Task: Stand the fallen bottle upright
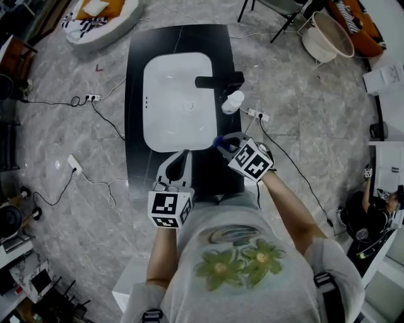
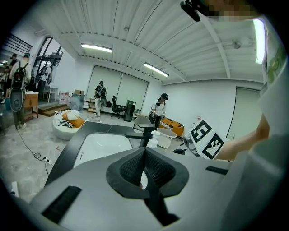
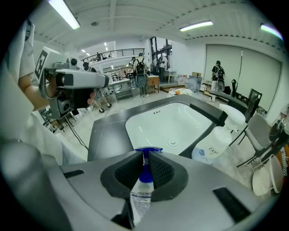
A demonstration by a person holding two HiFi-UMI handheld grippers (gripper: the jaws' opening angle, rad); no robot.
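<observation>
A small clear bottle (image 3: pixel 141 195) with a blue spray top (image 1: pixel 218 141) is clamped between the pads of my right gripper (image 3: pixel 145 158), label end toward the camera and blue top pointing out past the fingertips. The right gripper (image 1: pixel 223 144) hovers over the black counter (image 1: pixel 136 126), at the white sink's (image 1: pixel 177 101) front right corner. My left gripper (image 1: pixel 183 159) is at the counter's front edge, and its jaws (image 2: pixel 144 151) meet at the tips with nothing between them. A white Dove bottle (image 3: pixel 212 146) stands by the black faucet (image 1: pixel 218 80).
Cables and power strips (image 1: pixel 76 164) trail over the marble floor left and right of the counter. A round basket chair (image 1: pixel 328 35) and a cushion bed (image 1: pixel 101 16) sit beyond it. People stand far off in the hall (image 2: pixel 159 108).
</observation>
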